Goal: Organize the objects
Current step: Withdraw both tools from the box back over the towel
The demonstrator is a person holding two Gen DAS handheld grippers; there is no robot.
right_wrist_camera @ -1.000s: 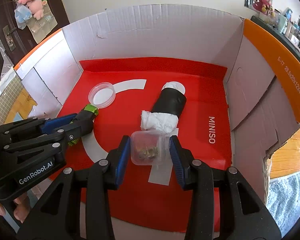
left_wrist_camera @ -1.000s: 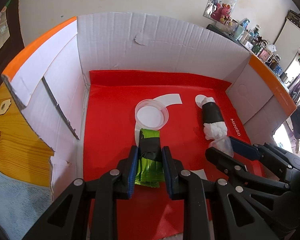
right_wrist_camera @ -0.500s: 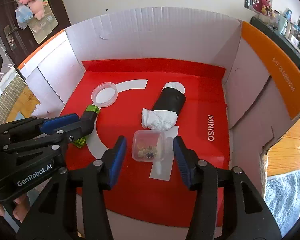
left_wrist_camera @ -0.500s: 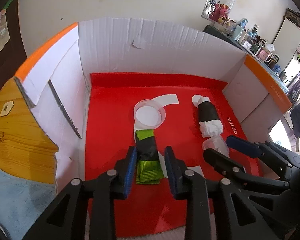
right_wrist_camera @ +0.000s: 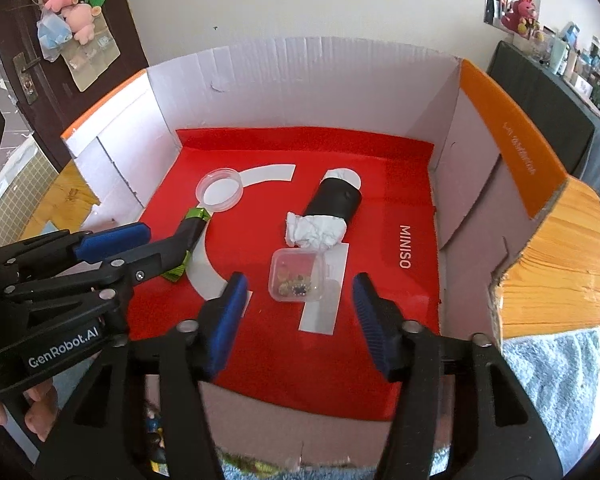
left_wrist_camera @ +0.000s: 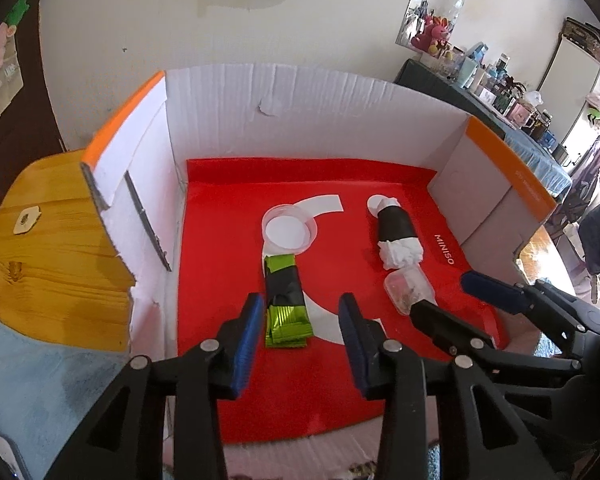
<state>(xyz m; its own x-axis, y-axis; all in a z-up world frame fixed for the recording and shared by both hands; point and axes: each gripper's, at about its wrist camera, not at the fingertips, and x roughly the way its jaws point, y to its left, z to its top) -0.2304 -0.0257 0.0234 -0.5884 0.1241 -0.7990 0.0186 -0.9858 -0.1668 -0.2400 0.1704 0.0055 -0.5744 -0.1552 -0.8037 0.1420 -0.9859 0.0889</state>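
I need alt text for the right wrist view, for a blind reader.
Open right tongs hover over a small clear container on the red liner of a cardboard box. Beyond it lies a black roll; the left tongs are beside a green packet.

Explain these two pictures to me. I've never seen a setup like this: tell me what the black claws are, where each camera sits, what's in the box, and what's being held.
There is no robot here. A person holds a two-finger clamp in each hand, and each clamp carries a wide-angle camera looking forward along its blue-padded fingers.

The left wrist view shows the left gripper at the bottom, with the other clamp entering from the right. The right wrist view shows the right gripper, with the left one entering from the left.

Both look into a cardboard box lined with a red sheet. On the sheet lie a green and black packet, a round clear lid, a black roll with white paper and a small clear container of small bits.

Both grippers are open. Nothing is held.
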